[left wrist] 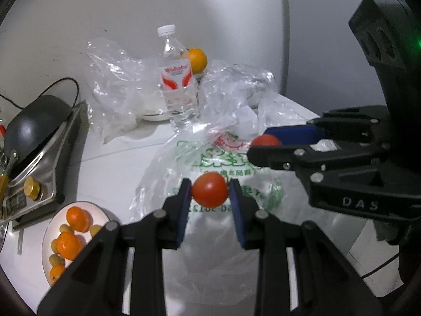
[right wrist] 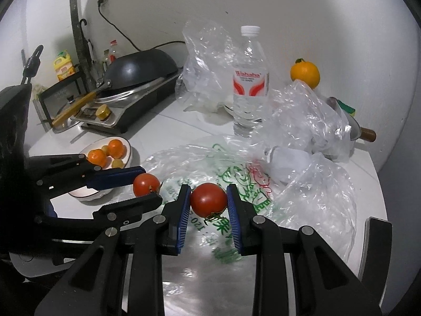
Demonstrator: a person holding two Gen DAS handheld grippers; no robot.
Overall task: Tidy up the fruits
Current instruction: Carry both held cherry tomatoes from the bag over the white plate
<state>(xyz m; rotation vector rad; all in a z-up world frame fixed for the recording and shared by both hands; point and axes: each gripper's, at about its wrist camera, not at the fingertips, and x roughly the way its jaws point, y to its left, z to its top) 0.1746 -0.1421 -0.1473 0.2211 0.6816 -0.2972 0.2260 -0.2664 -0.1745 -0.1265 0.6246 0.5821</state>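
**Holding a tomato in each claw above the printed bag**

Pinching a red tomato [left wrist: 209, 189] between its blue pads, the left claw [left wrist: 209, 193] hangs over a flattened clear plastic bag [left wrist: 226, 158] with green print that lies on the white tabletop [left wrist: 110, 163]. The right claw [right wrist: 208, 200] is pressed onto a second tomato [right wrist: 208, 199] in the same way, above the same bag. The two claws are close together, side by side, each showing in the other's view with its fruit at the tips.

To the left, on the tabletop, stands a white plate [right wrist: 129, 144] with small oranges [right wrist: 116, 148] and a few pale round fruits [right wrist: 117, 162] on it. Behind the plate sits a stove [right wrist: 126, 115] carrying a dark pan [right wrist: 142, 65].

Near the back wall a water bottle [right wrist: 250, 79] stands upright with its white cap on, with crumpled clear bags [right wrist: 302, 110] on both sides of it. A single large orange [right wrist: 305, 75] shows behind the crumpled bag to the right of the bottle.
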